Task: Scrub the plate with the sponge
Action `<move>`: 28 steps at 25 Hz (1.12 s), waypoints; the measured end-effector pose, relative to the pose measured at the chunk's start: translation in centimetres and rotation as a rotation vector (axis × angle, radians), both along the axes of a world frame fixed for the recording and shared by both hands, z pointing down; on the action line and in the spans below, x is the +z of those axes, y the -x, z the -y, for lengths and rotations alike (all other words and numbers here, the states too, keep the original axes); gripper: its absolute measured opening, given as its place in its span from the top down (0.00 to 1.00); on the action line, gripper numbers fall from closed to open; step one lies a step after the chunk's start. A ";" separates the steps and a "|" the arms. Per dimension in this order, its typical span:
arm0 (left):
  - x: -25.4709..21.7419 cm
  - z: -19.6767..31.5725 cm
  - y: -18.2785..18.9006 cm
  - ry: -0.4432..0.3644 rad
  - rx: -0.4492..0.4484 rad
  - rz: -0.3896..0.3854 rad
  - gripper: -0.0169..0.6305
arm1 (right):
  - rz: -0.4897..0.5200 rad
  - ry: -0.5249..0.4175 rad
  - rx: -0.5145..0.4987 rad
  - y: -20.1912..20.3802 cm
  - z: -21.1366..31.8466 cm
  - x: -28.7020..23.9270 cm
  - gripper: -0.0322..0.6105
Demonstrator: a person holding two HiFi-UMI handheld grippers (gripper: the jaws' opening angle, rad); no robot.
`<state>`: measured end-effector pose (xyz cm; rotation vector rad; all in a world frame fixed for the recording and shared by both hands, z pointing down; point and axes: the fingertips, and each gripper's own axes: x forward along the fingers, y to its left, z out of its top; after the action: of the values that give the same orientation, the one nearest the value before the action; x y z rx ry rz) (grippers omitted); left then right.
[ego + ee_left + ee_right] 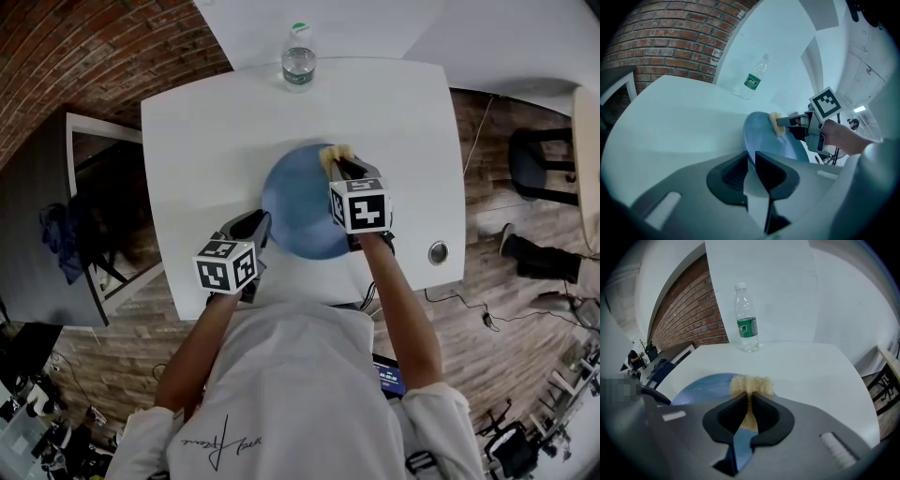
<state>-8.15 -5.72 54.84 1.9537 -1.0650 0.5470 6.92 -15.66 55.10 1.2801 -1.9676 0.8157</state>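
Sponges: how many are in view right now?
1. The sponge is clamped in the right gripper, against the far edge of the plate. None seen elsewhere.

Up top, the head camera stares steeply down on the whole white table (187,141), with the left gripper (257,225) and right gripper (338,161) near mid-frame. The left gripper view sits low and close behind its jaws, facing across the plate (295,211) toward the right gripper. The right gripper view looks past its own jaws to the bottle (298,58) beyond. Plate, bottle and tabletop show in all three.
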 end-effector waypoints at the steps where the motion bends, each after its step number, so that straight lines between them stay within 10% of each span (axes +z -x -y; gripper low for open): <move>1: -0.1 -0.1 0.0 -0.002 0.002 0.002 0.87 | -0.001 -0.001 -0.001 0.0 0.0 0.0 0.90; 28: 0.1 -0.5 -0.2 0.003 0.028 0.016 0.87 | 0.015 -0.007 -0.034 1.9 0.4 0.3 0.90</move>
<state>-7.93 -5.18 54.95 1.9671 -1.0479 0.5801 4.99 -16.07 55.44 1.2448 -2.0003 0.8047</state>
